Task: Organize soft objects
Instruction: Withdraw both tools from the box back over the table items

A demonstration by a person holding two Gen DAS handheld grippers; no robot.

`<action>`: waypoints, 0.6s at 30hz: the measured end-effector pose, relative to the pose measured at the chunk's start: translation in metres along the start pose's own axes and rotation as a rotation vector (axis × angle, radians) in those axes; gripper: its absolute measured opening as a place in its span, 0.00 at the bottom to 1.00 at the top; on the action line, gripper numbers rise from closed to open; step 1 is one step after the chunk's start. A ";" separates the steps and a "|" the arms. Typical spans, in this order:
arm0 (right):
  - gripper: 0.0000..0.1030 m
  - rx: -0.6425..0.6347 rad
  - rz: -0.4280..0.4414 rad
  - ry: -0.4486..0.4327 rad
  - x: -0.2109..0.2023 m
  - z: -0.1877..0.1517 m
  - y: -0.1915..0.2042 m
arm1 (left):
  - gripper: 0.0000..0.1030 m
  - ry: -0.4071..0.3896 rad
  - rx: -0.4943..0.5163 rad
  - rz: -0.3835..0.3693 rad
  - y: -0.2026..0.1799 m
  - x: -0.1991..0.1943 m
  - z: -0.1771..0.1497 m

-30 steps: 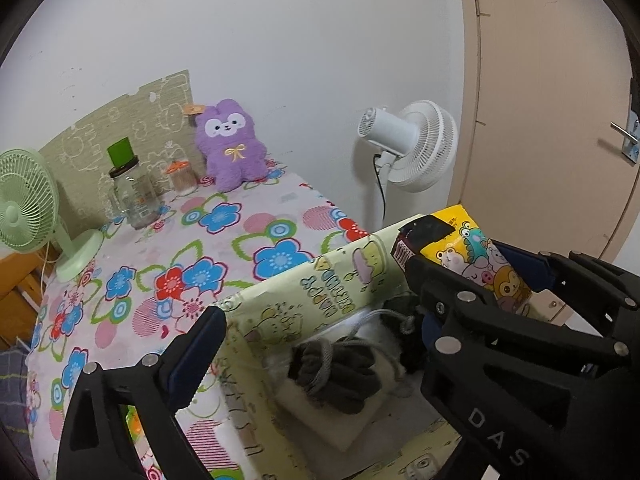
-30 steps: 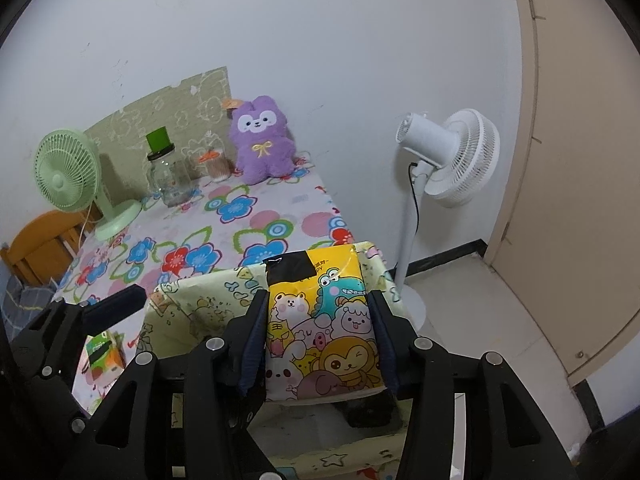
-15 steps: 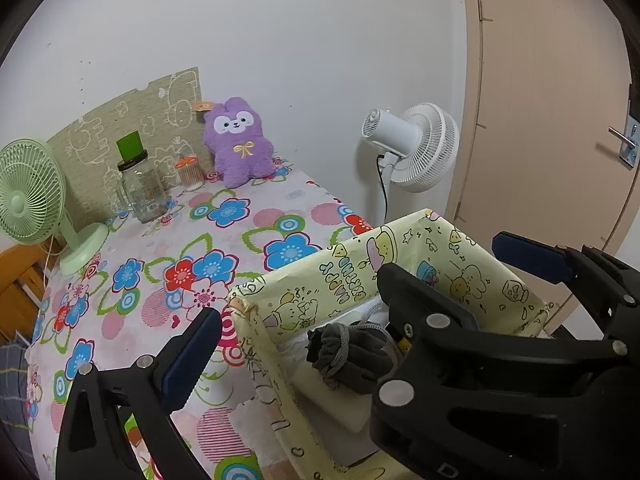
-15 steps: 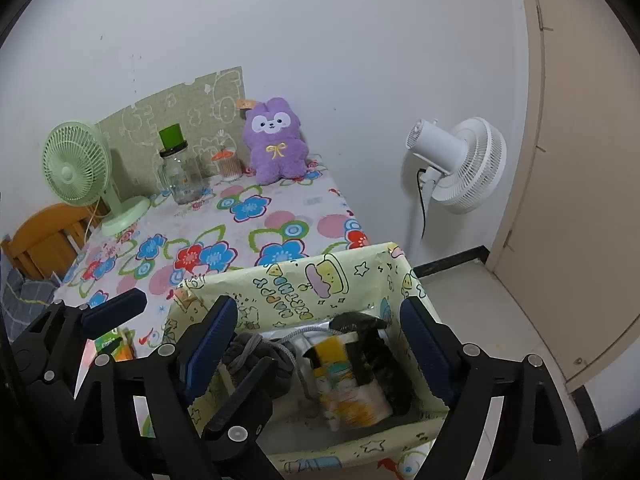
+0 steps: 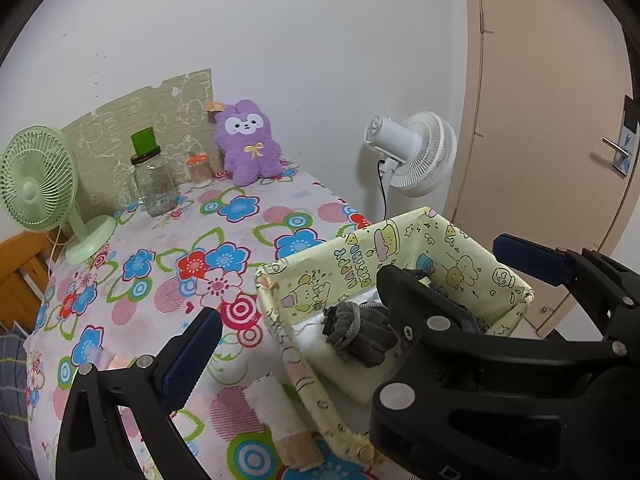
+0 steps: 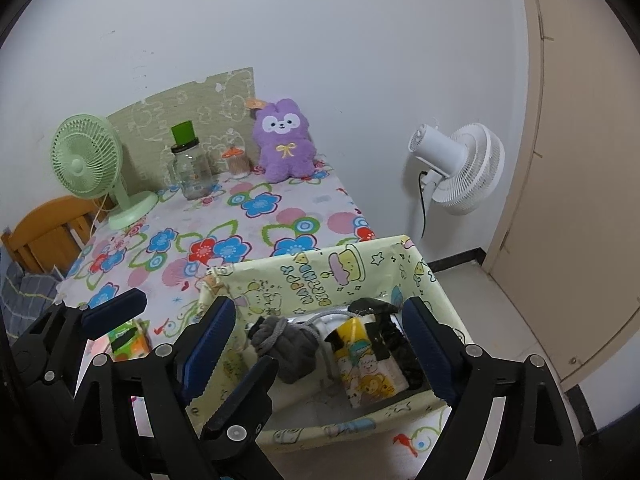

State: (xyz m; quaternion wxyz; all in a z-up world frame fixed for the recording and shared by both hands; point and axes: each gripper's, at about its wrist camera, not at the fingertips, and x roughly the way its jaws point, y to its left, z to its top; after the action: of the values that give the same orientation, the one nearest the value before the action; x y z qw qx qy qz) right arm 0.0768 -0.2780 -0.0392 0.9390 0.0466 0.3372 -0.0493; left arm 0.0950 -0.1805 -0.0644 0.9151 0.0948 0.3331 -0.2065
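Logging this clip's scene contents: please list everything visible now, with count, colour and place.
storage box: 1, pale yellow cartoon print, table's near corner
cartoon packet: 1, yellow, inside box
knit bundle: 1, grey, inside box
plush toy: 1, purple, table's far end
desk fan: 1, green, far left
glass jar: 1, clear, green lid, beside fan
standing fan: 1, white, on floor
tissue pack: 1, green-orange, left of box
left gripper: black, open
right gripper: black, open over box

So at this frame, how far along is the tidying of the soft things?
Done: the yellow cartoon tissue pack and grey socks lie inside the yellow box. In hand: nothing; right gripper and left gripper are both open. Left: the orange-green tissue pack beside the box, and perhaps the purple plush by the wall.
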 end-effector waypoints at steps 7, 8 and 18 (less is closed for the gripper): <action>0.85 -0.016 -0.004 -0.020 -0.017 -0.003 0.016 | 1.00 -0.026 -0.012 -0.001 0.010 -0.019 -0.007; 0.85 -0.019 -0.004 -0.023 -0.018 -0.004 0.017 | 1.00 -0.029 -0.012 0.001 0.011 -0.021 -0.008; 0.85 -0.051 0.005 -0.053 -0.039 -0.010 0.043 | 1.00 -0.054 -0.034 0.027 0.029 -0.045 -0.020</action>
State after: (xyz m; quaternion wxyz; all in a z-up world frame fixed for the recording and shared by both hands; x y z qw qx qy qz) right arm 0.0461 -0.2314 -0.0192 0.9486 0.0223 0.3131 -0.0395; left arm 0.0648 -0.1343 -0.0492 0.9280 0.0781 0.3103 -0.1908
